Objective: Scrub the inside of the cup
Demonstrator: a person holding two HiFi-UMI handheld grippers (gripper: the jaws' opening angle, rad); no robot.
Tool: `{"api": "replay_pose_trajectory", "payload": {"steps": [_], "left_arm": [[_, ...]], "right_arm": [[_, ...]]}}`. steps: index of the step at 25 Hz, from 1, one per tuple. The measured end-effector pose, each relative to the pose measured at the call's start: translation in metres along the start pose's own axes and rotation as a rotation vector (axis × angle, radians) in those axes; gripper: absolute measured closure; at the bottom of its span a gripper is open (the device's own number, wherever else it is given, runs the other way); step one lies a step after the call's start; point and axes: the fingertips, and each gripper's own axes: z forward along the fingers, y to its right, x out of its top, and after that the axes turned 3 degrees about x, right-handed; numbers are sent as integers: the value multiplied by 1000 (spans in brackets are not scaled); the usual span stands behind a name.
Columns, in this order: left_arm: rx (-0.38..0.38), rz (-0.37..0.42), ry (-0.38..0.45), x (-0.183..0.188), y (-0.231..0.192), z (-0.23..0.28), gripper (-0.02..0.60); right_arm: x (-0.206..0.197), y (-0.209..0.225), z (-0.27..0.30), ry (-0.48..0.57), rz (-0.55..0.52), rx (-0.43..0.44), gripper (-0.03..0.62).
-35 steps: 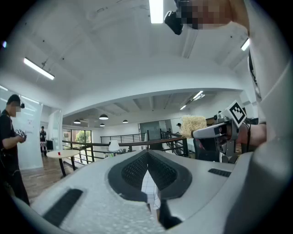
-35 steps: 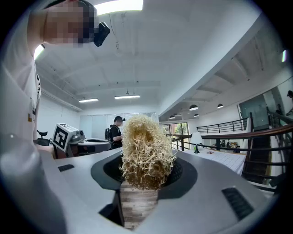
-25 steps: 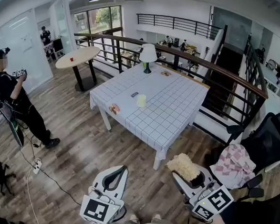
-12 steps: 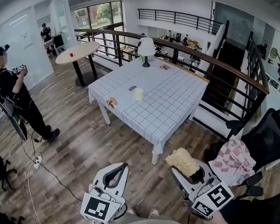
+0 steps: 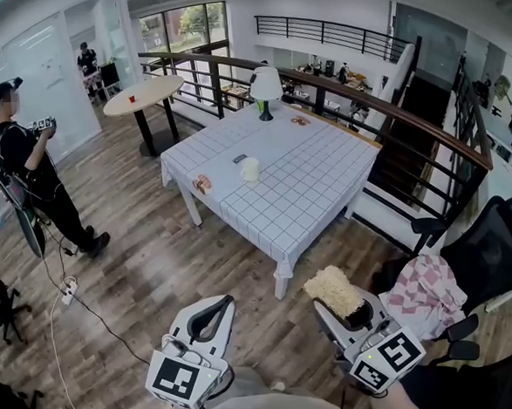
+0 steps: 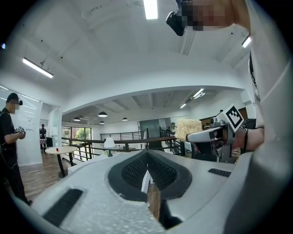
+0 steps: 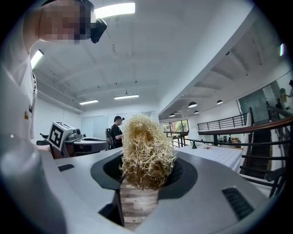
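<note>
The head view looks steeply down on the left tongs (image 5: 218, 307) and right tongs (image 5: 340, 311), with the surface (image 5: 316, 186) well ahead. Each gripper view faces level, close along its jaws (both share that surface).

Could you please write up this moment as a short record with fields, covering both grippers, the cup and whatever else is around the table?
left gripper: fingers shut, nothing between them
right gripper: shut on a straw-coloured fibrous scrubber
cup: pale, standing on the grid-cloth table, well away from both grippers
also on table: lamp at the far end
bystander: person standing at left on the wood floor
at right: black chair with a checked cloth
task state: scrubbing not yet begun
</note>
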Motion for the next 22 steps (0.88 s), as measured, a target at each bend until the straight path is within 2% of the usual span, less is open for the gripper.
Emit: {"api": "replay_pose_trajectory", "payload": {"steps": [4, 9, 14, 22], "left_arm": [[9, 13, 38, 5, -1, 6, 568], [27, -6, 77, 7, -12, 17, 568], [12, -2, 100, 0, -18, 37, 568], [21, 20, 129, -14, -43, 73, 568]], "right_arm": [[-2, 7, 4, -3, -3, 14, 418], [-5, 15, 16, 0, -22, 32, 418], [-16, 27, 28, -13, -34, 37, 418], [-19, 53, 55, 34, -54, 53, 418]]}}
